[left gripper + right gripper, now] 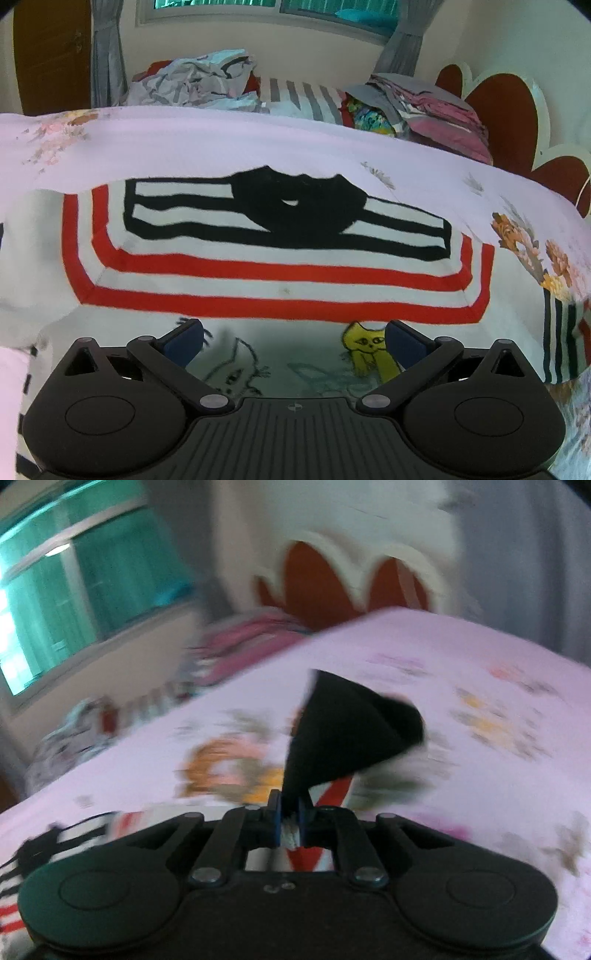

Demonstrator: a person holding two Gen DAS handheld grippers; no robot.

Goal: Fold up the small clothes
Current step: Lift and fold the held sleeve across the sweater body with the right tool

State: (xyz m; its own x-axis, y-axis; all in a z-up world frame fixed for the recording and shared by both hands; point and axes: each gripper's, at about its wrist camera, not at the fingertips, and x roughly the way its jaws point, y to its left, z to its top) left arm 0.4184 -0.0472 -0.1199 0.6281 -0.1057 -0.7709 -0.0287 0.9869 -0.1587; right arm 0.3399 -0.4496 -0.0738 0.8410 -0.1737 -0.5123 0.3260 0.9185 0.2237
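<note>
A small white sweater (pixel 280 280) with red and black stripes, a black collar and a yellow cat print lies flat on the pink floral bedsheet (pixel 221 140). My left gripper (pixel 293 341) is open and hovers just above the sweater's chest, over the cat drawings. My right gripper (pixel 290 812) is shut on a sleeve (pixel 332 734) of the sweater, whose black cuff sticks up past the fingers. The right wrist view is blurred by motion.
A heap of crumpled clothes (pixel 195 81) and a stack of folded clothes (pixel 424 110) lie at the far side of the bed. A red and white headboard (pixel 506 118) stands at the right. A window (pixel 74 602) is behind.
</note>
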